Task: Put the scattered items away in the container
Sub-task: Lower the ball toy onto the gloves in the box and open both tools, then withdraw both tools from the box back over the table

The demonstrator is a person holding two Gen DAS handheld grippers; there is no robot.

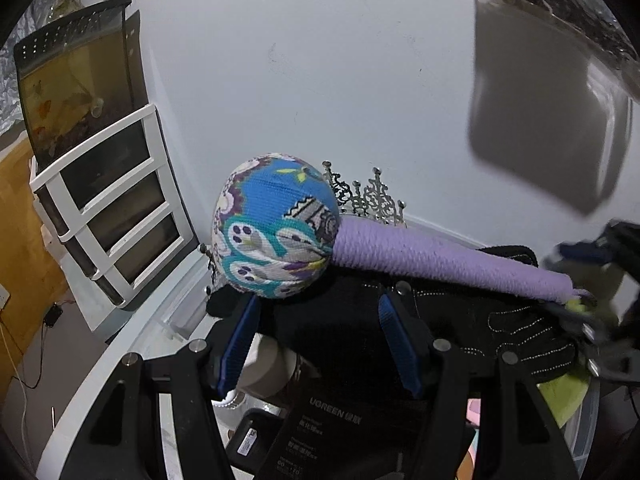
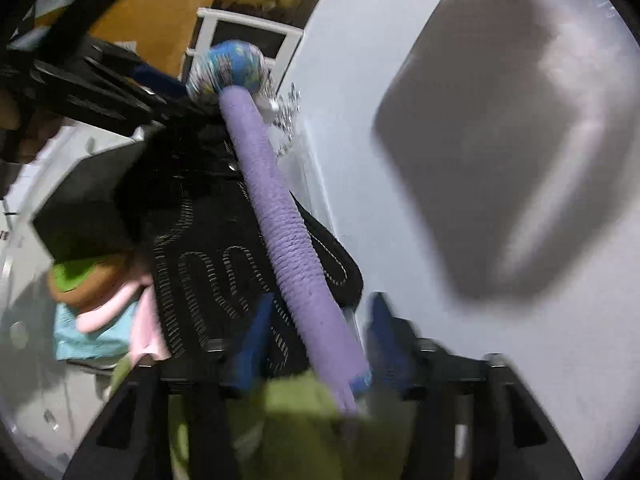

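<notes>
A massage stick with a purple yarn-wrapped handle (image 1: 440,260) and a patterned blue ball head (image 1: 276,228) lies slanted across the top of the full container (image 1: 176,280), resting on a black stitched glove (image 1: 520,332). In the right wrist view the handle (image 2: 280,220) runs between the blue pads (image 2: 256,344) of my right gripper (image 2: 320,340), which is open with gaps on both sides. My left gripper (image 1: 320,344) stands open just short of the ball head, over the glove's black fabric.
The container also holds a silver tiara (image 1: 368,196), a black UGREEN box (image 1: 336,416), a green cloth (image 2: 288,412) and pink and pale blue items (image 2: 100,320). A fish tank (image 1: 72,80) on a white drawer rack (image 1: 112,208) stands to the left. White tabletop (image 1: 320,80) lies beyond.
</notes>
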